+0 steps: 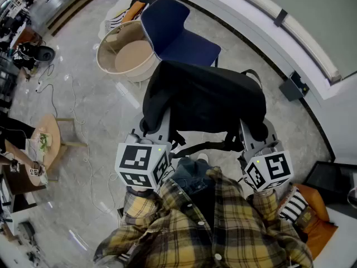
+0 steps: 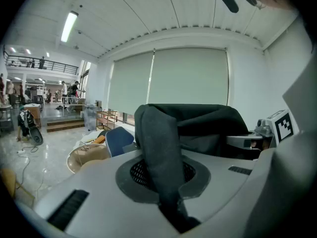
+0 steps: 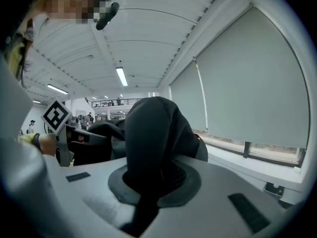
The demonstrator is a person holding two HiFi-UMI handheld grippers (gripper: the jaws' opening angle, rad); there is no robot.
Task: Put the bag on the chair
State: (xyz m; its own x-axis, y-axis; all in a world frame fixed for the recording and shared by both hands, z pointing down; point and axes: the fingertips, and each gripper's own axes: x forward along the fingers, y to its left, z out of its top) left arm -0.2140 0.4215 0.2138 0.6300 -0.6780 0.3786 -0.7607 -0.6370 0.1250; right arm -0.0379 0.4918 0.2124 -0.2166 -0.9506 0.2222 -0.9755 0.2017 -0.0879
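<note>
A black bag (image 1: 206, 99) hangs in the air in front of me, held up between both grippers. My left gripper (image 1: 158, 123) is shut on a fold of the bag's fabric (image 2: 161, 148) at its left side. At the bag's right side, my right gripper (image 1: 252, 132) is shut on another fold of the bag (image 3: 148, 143). A blue chair (image 1: 179, 33) stands on the floor just beyond the bag, seat bare, and it also peeks past the bag in the left gripper view as the blue chair (image 2: 118, 139).
A round beige basket (image 1: 125, 53) stands left of the chair with clothes behind it. A white wall ledge (image 1: 268, 32) curves along the right, with a grey box (image 1: 294, 86) at its foot. A small wooden table (image 1: 49, 139) and cables lie left; an orange cushion (image 1: 315, 211) lies at lower right.
</note>
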